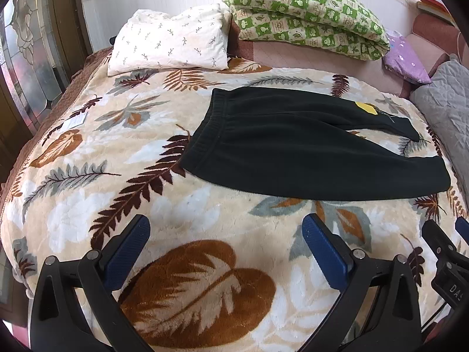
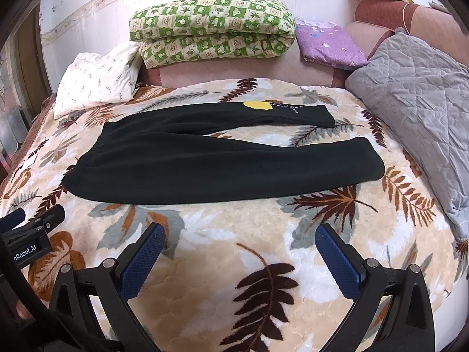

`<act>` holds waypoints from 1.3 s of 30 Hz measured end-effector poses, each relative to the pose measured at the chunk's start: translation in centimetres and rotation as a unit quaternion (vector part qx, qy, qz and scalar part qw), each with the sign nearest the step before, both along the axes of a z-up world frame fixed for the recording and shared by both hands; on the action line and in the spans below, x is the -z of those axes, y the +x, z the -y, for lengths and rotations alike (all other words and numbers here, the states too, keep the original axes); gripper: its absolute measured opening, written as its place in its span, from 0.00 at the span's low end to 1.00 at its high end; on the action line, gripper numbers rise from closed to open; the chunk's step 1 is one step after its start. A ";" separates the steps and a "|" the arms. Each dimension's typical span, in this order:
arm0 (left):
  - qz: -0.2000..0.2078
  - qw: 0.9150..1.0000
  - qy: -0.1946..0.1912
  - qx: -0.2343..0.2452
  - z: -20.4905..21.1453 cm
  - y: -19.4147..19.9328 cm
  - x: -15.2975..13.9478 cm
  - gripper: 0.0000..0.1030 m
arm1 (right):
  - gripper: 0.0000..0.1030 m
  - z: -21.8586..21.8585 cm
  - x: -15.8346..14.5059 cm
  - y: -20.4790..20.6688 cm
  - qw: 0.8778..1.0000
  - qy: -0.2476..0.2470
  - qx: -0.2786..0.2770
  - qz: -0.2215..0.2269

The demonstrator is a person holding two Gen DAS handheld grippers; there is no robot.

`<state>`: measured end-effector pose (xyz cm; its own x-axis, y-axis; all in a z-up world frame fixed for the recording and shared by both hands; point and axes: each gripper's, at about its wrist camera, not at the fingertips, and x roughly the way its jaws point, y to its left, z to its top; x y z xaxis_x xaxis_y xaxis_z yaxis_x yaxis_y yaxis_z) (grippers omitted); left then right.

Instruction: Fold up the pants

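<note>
Black pants [image 2: 222, 158], far cuff foreshortened

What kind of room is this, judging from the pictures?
Most likely a bedroom: a bed covered by a leaf-patterned blanket, a white pillow and a folded green quilt at its head. Black pants lie spread on it.

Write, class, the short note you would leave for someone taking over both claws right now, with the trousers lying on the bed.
Left claw: open, holding nothing, above the blanket near the waistband end.
Right claw: open, holding nothing, nearer the leg ends.
Pants: flat on the blanket, waistband to the left, two legs spread slightly apart to the right, a yellow tag on the far leg.
Done: pants laid out; no fold visible.
Left: all the folding, probably starting by laying one leg over the other.
</note>
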<state>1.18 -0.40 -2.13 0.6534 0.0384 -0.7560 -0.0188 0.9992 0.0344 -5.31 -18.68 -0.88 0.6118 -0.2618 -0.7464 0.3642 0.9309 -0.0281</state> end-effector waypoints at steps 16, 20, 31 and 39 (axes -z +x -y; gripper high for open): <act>-0.011 1.000 0.005 -0.001 0.6 1.6 0.2 1.00 | 1.00 1.6 0.0 0.8 1.000 0.009 -0.001 -0.005; -0.014 1.000 0.006 -0.001 0.7 2.0 0.4 1.00 | 1.00 1.7 0.0 1.1 1.000 0.011 -0.004 -0.008; -0.027 1.000 0.010 -0.003 1.3 3.9 0.7 1.00 | 1.00 2.7 0.1 2.6 1.000 0.022 -0.011 -0.015; -0.029 0.999 0.014 -0.002 1.8 4.6 0.9 1.00 | 1.00 3.0 0.3 3.6 1.000 0.020 -0.015 -0.019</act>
